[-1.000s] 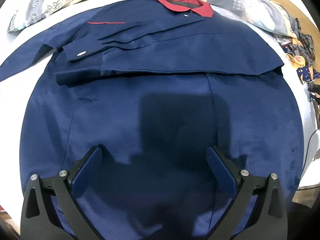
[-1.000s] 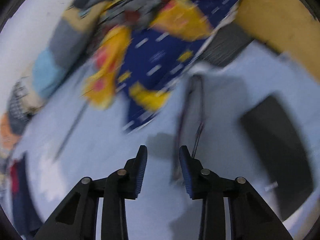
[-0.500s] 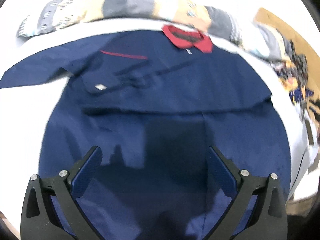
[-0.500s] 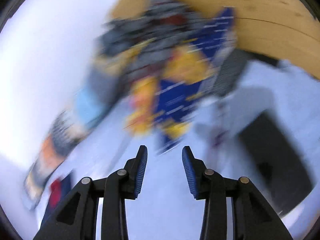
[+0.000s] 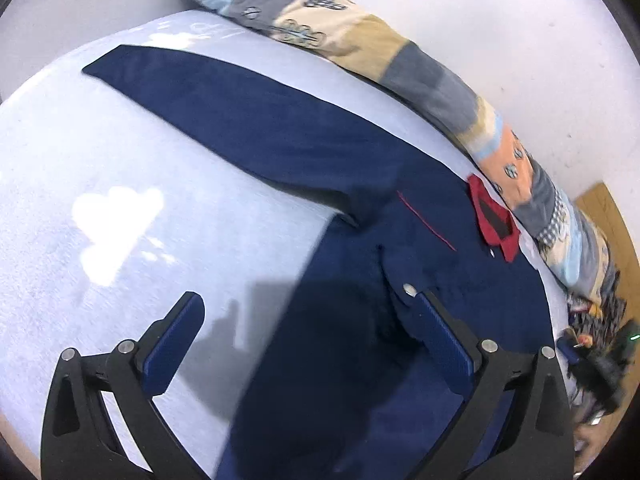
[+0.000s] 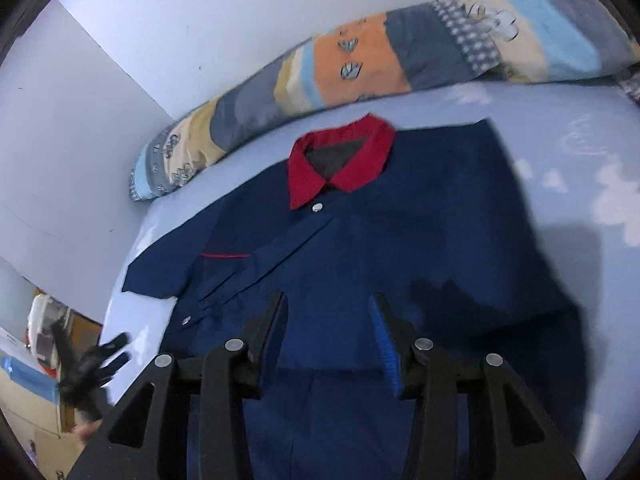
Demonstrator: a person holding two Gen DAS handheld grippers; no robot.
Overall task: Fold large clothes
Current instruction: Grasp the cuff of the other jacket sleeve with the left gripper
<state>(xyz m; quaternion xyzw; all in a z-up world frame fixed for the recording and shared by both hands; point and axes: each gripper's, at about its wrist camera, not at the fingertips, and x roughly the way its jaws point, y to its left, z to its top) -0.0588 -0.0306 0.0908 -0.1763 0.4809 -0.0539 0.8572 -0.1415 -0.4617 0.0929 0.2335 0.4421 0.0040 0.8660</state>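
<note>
So the big navy blue long-sleeved work coat with the red collar is lying flat on the pale blue bedsheet with white cloud prints, collar end toward the wall. In the right wrist view the red collar sits around 12 o'clock. One sleeve is already folded across the chest, its cuff with a silver snap ending at about 8 o'clock. A thin red piping line runs just above that sleeve.

From the left wrist view the other sleeve is stretched out straight over the sheet, running off toward 10 o'clock, tip well clear of the coat body. The long patchwork bolster pillow in grey, tan, orange and light blue lies along the wall just past the collar.

Tongs: the left gripper hangs over the coat's edge with its jaws spread wide, nothing between them, one blue pad over the sheet and the other over the fabric near the cuff snap. The right gripper is above the middle of the coat, jaws partly apart and opening, not pinching anything.

A blurry black thing shows at 8 o'clock in the right view; can't tell what it is.
</note>
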